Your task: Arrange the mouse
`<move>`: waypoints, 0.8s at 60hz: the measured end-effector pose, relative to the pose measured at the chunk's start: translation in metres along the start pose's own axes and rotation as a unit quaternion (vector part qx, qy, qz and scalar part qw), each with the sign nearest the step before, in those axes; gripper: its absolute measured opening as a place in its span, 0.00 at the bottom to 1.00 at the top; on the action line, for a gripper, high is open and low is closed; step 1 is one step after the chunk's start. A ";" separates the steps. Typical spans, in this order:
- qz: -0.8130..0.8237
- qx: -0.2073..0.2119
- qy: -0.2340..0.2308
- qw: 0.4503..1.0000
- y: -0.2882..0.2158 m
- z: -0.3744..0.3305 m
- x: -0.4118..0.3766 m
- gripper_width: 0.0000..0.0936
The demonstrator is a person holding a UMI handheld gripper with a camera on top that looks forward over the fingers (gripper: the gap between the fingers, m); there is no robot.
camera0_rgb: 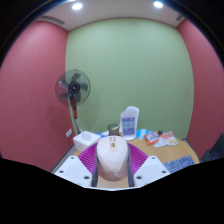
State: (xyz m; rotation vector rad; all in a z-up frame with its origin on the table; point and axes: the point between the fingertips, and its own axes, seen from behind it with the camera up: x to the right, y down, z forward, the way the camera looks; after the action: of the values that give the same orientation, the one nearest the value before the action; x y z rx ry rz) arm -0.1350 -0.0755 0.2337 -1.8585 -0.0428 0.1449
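A white computer mouse (111, 159) with a scroll wheel on top sits between my gripper's two fingers, its front end pointing away from me. Both purple pads (88, 157) press against its sides. My gripper (111, 162) is shut on the mouse and holds it up above the table, well clear of the things on it. The underside of the mouse is hidden.
A wooden table (185, 158) lies ahead and below. On it stand a white and blue carton (128, 122), a white box (87, 138) and small packets (165, 139). A standing fan (72, 90) is at the left by the red wall.
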 end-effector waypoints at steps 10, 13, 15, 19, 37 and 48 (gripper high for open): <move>0.025 0.016 0.038 0.999 -0.032 0.003 0.142 0.42; 0.018 -0.012 0.060 0.998 -0.014 0.016 0.194 0.42; 0.020 -0.035 0.069 0.997 0.010 0.022 0.223 0.42; 0.028 -0.083 0.086 0.992 0.073 0.025 0.265 0.42; 0.018 -0.190 0.080 0.978 0.203 0.036 0.308 0.50; 0.018 -0.199 0.086 0.976 0.206 0.025 0.312 0.76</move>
State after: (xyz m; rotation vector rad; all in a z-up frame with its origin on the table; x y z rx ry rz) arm 0.1618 -0.0791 0.0057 -2.2672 0.0884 -0.0031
